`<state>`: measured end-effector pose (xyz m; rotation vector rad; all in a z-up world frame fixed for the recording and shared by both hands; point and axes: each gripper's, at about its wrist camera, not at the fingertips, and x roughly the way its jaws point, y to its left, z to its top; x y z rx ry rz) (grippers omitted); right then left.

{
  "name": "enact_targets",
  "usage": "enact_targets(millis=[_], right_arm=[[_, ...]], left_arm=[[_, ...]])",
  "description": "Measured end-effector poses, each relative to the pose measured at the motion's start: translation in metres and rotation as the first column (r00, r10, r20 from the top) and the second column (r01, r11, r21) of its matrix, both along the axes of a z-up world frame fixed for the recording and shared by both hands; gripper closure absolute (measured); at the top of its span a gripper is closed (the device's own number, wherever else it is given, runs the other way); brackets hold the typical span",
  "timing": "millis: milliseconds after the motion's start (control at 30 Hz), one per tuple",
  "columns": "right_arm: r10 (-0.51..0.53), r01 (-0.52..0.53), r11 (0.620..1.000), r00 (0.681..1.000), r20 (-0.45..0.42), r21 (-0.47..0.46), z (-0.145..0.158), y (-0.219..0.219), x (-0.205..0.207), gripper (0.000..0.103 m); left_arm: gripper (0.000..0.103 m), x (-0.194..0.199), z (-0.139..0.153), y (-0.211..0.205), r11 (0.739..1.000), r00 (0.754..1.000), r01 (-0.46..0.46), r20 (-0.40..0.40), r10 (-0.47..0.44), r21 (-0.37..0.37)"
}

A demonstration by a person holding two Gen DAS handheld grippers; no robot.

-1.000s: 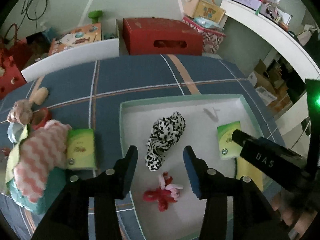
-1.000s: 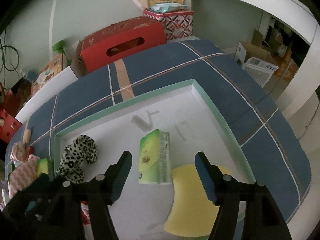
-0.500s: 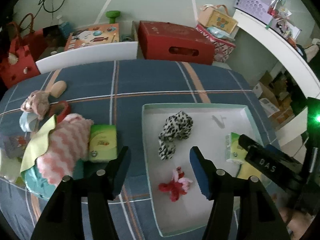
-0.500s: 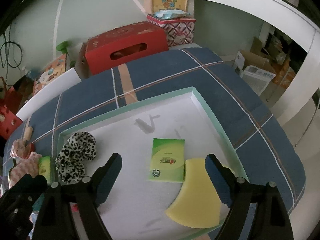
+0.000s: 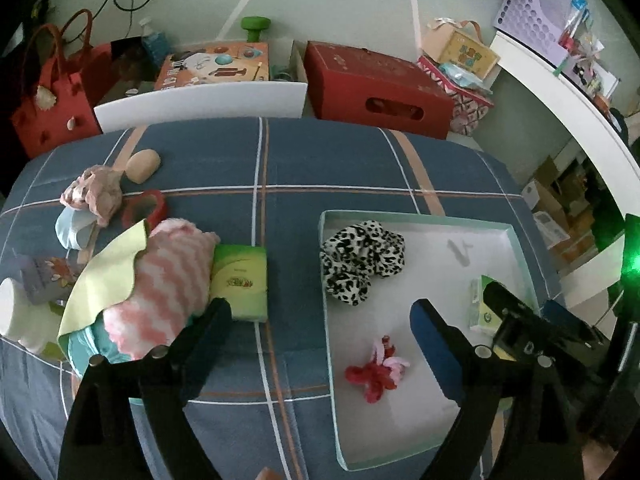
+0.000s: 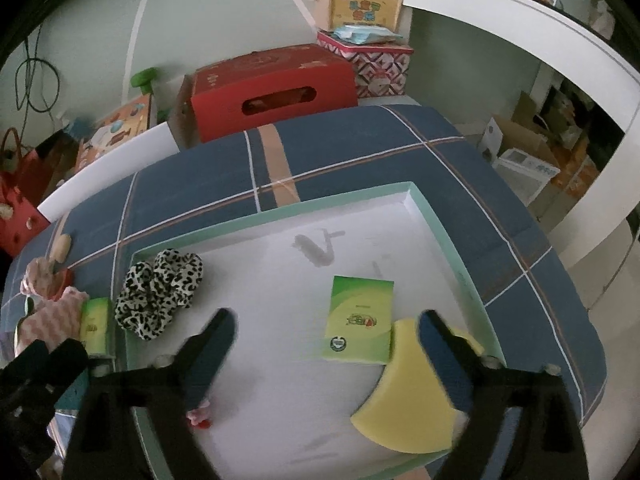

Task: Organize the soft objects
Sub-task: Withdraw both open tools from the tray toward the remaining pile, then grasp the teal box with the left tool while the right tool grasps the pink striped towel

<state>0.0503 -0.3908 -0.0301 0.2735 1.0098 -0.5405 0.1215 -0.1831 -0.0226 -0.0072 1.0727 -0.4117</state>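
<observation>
Both jaws wide apart and empty, left gripper (image 5: 320,320) nearest the light, squashy tissue pack (image 5: 239,282), best pinched across its short sides.

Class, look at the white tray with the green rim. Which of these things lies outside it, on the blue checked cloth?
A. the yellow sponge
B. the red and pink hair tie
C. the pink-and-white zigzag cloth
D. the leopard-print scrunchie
C: the pink-and-white zigzag cloth lies in the pile on the blue checked cloth, left of the tray, while the leopard-print scrunchie, the yellow sponge and the red and pink hair tie all rest on the tray's white floor.
</observation>
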Motion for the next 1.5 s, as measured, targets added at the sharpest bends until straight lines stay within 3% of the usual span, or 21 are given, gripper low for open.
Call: enact_targets(millis=[300,533,700,967,1167,1267,1500], right_arm=[[0.045,-0.047,0.999,0.998,0.048,0.027,0.006,0.017,0.005,0.0],[0.108,-0.112,0.993,0.991,0.08,0.047,0.01,0.045,0.016,0.0],[0.182,-0.188,0.98,0.979,0.086,0.064,0.008,0.071,0.028,0.0],[0.3,-0.309,0.946,0.949,0.093,0.101,0.003,0.116,0.045,0.0],[0.385,-0.401,0.909,0.912,0.141,0.115,0.012,0.154,0.05,0.0],[0.419,-0.439,0.889,0.895,0.152,0.133,0.012,0.172,0.054,0.0],[0.471,-0.486,0.865,0.873,0.127,0.125,0.005,0.201,0.061,0.0]], left_arm=[[0.004,0.006,0.014,0.039,0.991,0.994,-0.098,0.031,0.101,-0.087],[0.004,0.01,0.035,0.088,0.972,0.969,-0.196,0.124,0.212,-0.125],[0.004,0.013,0.041,0.127,0.943,0.944,-0.288,0.117,0.309,-0.169],[0.004,0.011,0.042,0.185,0.887,0.879,-0.446,0.127,0.46,-0.121],[0.004,0.011,0.032,0.216,0.852,0.848,-0.514,0.095,0.522,-0.099],[0.004,0.009,0.028,0.223,0.847,0.841,-0.528,0.097,0.532,-0.064],[0.004,0.007,0.028,0.219,0.863,0.851,-0.504,0.158,0.501,-0.026]])
